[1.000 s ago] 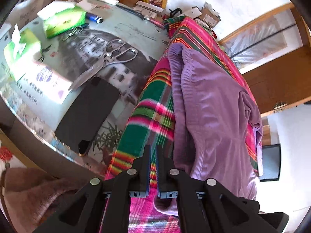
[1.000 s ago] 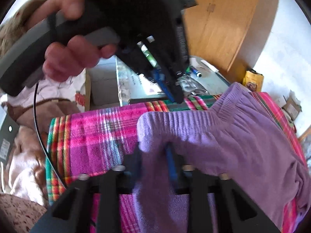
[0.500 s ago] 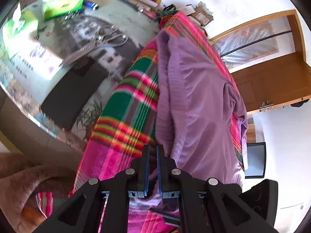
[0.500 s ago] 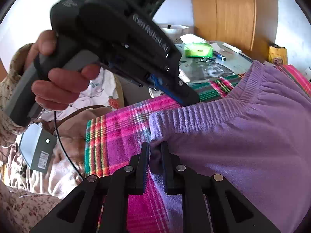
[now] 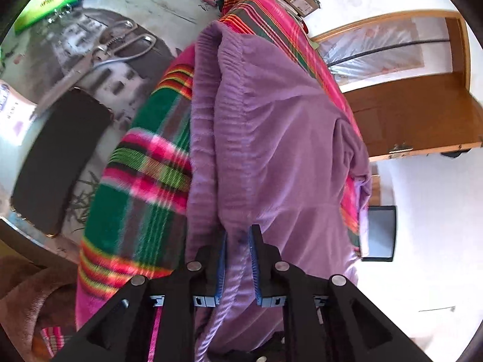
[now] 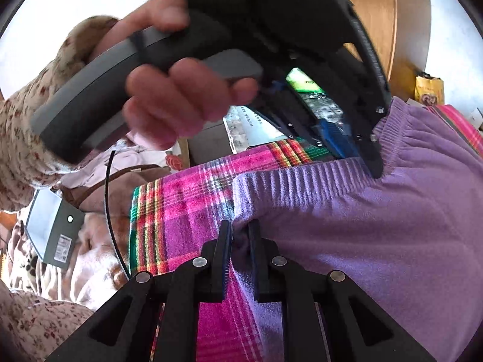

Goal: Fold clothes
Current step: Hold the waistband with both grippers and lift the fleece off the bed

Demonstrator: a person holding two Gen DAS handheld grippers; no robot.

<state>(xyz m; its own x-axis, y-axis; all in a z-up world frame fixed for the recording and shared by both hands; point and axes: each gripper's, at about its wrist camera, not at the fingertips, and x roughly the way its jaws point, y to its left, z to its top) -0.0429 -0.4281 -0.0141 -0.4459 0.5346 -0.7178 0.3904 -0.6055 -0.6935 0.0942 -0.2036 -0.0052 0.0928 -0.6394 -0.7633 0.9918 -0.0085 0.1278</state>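
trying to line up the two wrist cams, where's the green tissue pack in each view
Left wrist view: the green tissue pack lies at the far upper left on the glass table, beside the scissors.
Right wrist view: a sliver of it shows upper centre, framed by the left gripper.
Shared landmark: the ribbed waistband of the purple garment on the plaid blanket.

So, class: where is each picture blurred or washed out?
Left wrist view: plaid blanket smeared by motion, wall washed out white; right wrist view: the hand on the left gripper is blurred, purple garment sharp.
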